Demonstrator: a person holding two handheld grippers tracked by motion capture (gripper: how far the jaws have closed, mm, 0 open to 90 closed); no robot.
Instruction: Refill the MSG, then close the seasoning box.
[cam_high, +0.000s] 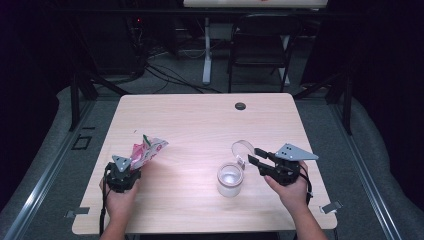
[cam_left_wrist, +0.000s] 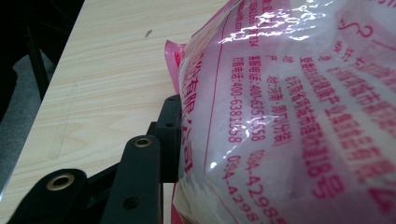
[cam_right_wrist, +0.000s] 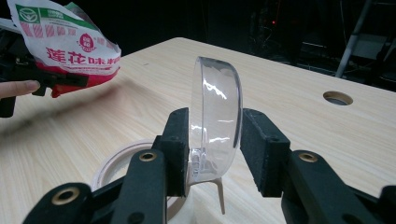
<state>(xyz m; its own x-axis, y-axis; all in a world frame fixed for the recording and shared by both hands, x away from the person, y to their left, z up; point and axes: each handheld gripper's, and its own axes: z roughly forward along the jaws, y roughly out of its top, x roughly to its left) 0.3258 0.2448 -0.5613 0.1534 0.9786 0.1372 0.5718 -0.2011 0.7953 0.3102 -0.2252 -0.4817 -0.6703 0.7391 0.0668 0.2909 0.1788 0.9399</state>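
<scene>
Lower left of the high view: my left tool (cam_high: 131, 165) is clenched on a pink-and-white printed bag (cam_high: 146, 150), whose long axis runs up and right toward the frame's centre, off the table (cam_high: 200, 120). Lower right: my right tool (cam_high: 254, 156) has its jaws either side of a clear hinged lid (cam_right_wrist: 215, 119); one pad touches, the other stands just apart. The lid stands on edge above the clear jar (cam_high: 230, 179), low centre of frame.
</scene>
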